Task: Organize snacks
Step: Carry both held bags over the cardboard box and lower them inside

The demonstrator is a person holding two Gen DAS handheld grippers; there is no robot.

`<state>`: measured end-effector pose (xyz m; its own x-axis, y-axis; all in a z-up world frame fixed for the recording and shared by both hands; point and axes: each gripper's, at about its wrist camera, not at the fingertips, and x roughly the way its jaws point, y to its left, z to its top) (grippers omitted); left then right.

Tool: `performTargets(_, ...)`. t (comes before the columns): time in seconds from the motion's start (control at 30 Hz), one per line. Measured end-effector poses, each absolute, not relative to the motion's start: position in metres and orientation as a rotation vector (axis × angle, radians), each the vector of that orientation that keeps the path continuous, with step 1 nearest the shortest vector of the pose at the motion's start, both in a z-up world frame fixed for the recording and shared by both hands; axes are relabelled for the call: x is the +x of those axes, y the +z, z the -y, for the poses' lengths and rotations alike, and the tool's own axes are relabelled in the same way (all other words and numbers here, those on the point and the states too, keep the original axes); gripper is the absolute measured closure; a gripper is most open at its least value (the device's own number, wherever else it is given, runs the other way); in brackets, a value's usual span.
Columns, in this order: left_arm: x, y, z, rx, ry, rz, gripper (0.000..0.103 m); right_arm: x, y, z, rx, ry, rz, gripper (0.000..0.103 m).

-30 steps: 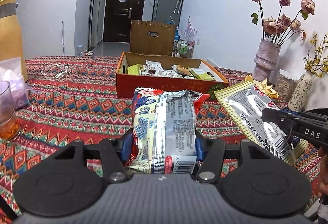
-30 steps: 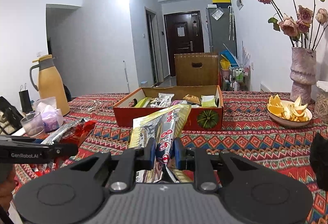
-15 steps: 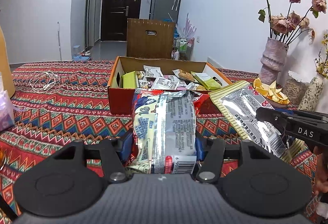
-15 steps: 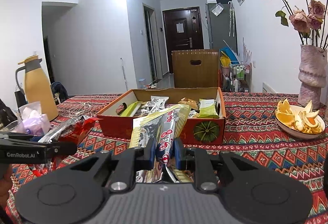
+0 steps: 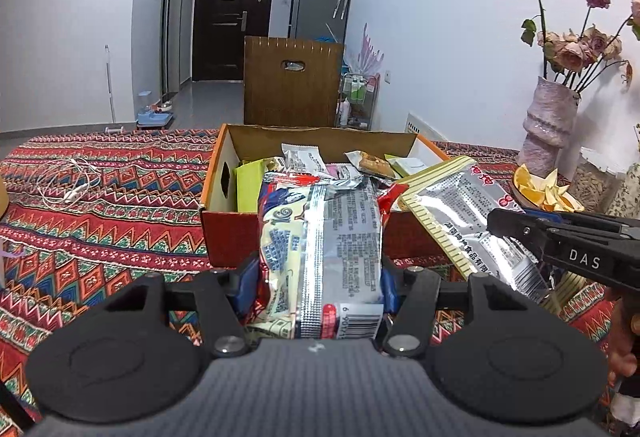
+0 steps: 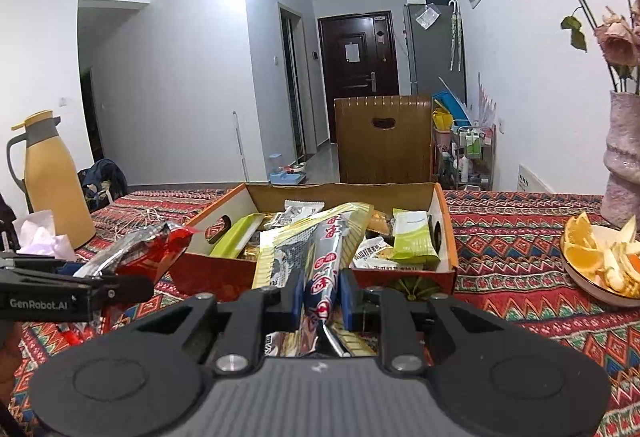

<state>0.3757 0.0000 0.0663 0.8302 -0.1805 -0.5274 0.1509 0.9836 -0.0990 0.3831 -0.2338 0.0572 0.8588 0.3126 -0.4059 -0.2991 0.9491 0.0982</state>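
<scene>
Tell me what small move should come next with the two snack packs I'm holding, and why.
Probably carry both a little further forward until they hang over the open box, then let go. The left gripper is shut on the silver and red pack, the right gripper on the yellow-edged pack, and both packs already reach the box's near wall.

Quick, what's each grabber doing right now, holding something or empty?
Left gripper: closed on the wide silver and cream snack packet.
Right gripper: closed on the folded yellow-edged silver snack bag.
</scene>
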Motion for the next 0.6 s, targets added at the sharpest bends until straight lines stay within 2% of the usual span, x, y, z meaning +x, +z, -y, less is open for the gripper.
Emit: performTargets(0.6, 0.450, 0.055, -0.009, -0.050, -0.180, -0.642, 0.045, 0.449, 0.049, 0.228, 0.034, 0.318, -0.485, 0.085)
